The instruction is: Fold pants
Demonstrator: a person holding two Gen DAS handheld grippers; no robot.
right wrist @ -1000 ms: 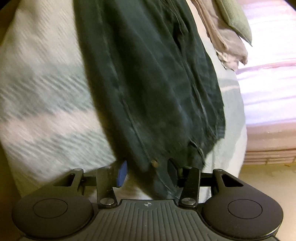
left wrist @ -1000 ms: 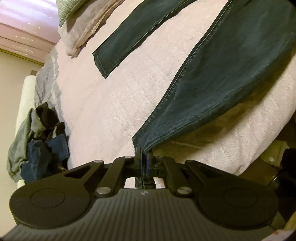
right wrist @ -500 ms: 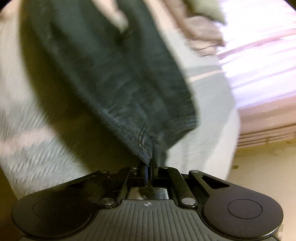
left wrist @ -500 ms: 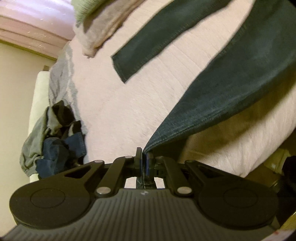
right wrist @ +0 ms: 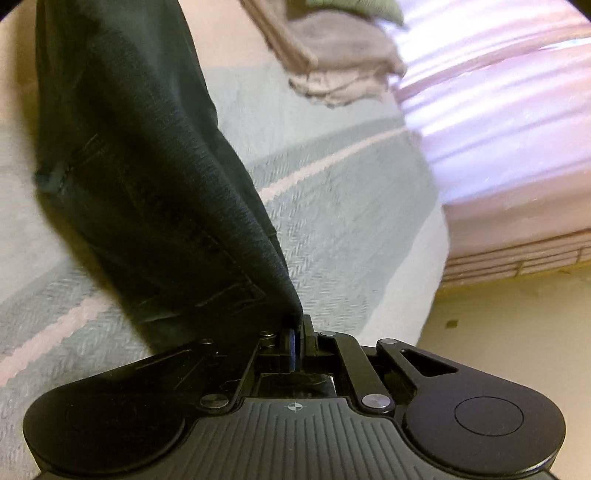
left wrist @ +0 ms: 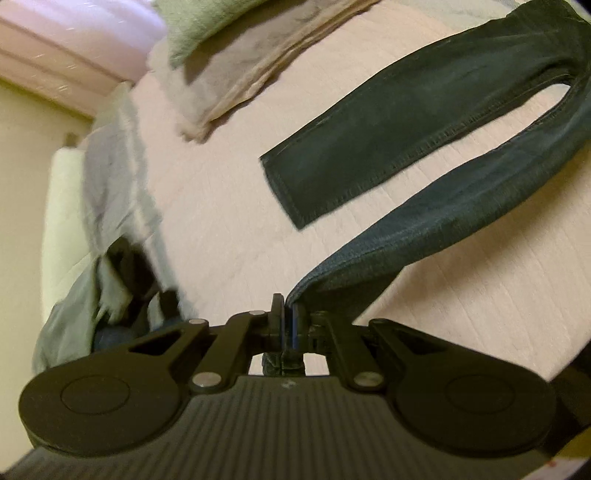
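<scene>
Left gripper [left wrist: 286,308]: jaws pressed together, pinching the hem end of one leg of the dark pants [left wrist: 424,147]. A short tuft of fabric shows below the pads. That leg rises off the bed from the pinch and runs up to the right; the other leg lies flat on the bedspread [left wrist: 229,229], hem toward the left, well apart from the pinched end. The two legs meet at the upper right, where the frame cuts them off.

Right gripper [right wrist: 298,334]: jaws pressed together on a corner of the pants [right wrist: 147,177] at the waist end; a belt loop and pocket seams are visible. Cloth hangs up and left from the pinch, lifted clear of the bed.

Surface: a bed with a pale pink quilted bedspread; a grey-green throw with pale stripes [right wrist: 332,206] lies across it near the bed's edge. Folded beige blanket [left wrist: 236,74] with a green pillow [left wrist: 192,29] on top sits at the far end. Pink curtain [right wrist: 498,110] beyond the bed, cream floor [right wrist: 509,332] below.

Hard to read: a heap of grey and dark clothing [left wrist: 107,295] hangs at the bed's left edge, blurred; individual items cannot be told apart. Most of the pants' waist is out of frame or in shadow. No containers visible.
</scene>
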